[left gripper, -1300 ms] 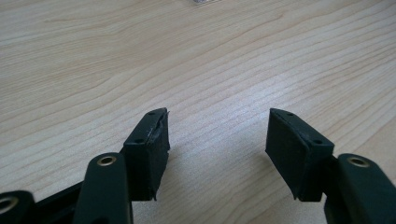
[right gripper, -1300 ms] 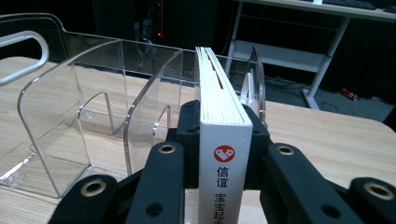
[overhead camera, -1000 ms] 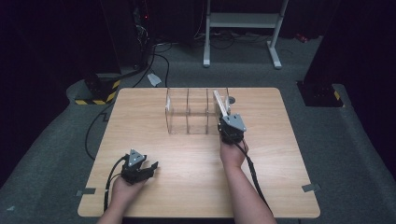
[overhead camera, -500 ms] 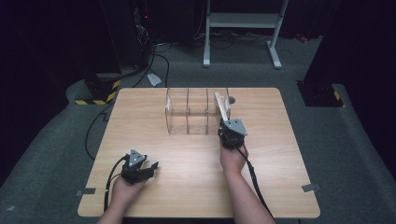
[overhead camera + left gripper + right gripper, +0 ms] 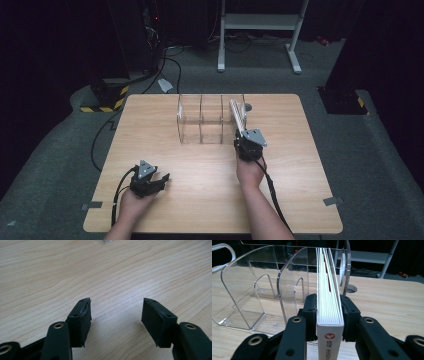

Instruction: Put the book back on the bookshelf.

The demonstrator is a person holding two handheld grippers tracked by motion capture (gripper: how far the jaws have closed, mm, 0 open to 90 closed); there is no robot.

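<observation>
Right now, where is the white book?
The white book stands upright in the rightmost slot of the clear rack, at the table's far middle in the high view, between the right gripper's fingers.

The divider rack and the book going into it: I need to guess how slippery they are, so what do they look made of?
The divider rack looks like clear acrylic or similar hard plastic, glossy: the table shows through it and its rounded edges catch light. The book looks like paper, with a white, smooth-looking spine, probably coated card. The right gripper has its dark pads at the book's two covers.
</observation>
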